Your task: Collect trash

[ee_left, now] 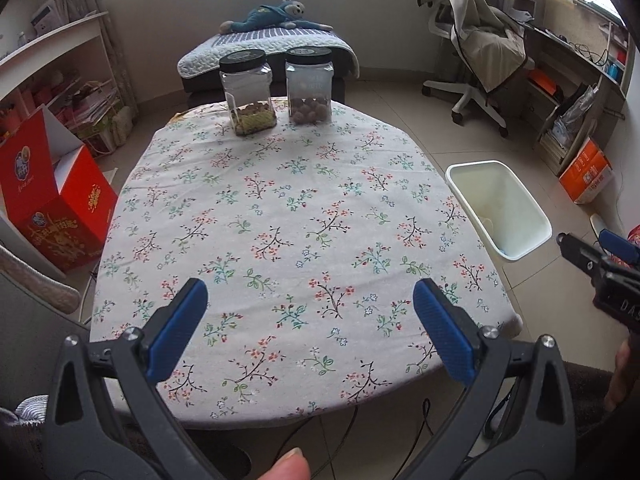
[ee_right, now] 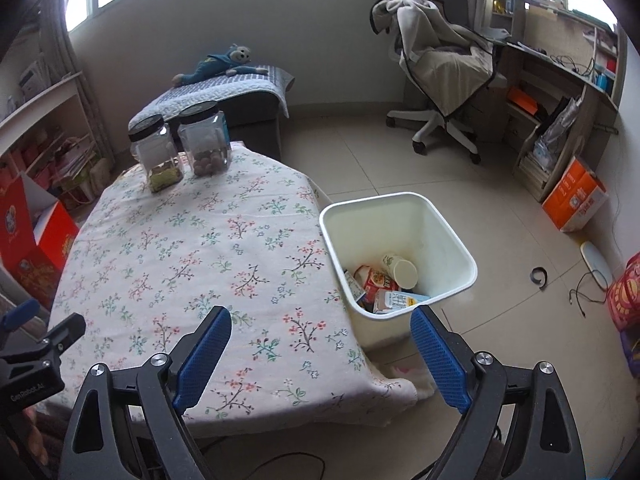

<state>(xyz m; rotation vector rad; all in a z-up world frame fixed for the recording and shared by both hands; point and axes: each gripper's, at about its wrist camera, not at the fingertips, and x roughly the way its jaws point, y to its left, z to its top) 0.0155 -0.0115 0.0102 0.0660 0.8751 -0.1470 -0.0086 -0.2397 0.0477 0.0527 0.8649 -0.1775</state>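
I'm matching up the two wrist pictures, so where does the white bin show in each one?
Left wrist: the bin stands on the floor right of the table, at the picture's right middle.
Right wrist: the bin is just right of centre, by the table's edge, with trash inside.
Shared landmark: the two jars at the table's far end.

1. Your tablecloth (ee_left: 280, 216) is matt printed cotton-like cloth, lightly creased.
2. The bin (ee_right: 452, 240) looks like smooth white plastic with a faint sheen.
3. Both jars (ee_left: 248, 92) are clear glossy plastic with black lids.
4. Your pads (ee_right: 202, 364) are blue textured rubber on matt black plastic arms with shiny metal screws.
5. The floor (ee_right: 500, 320) is smooth tile.
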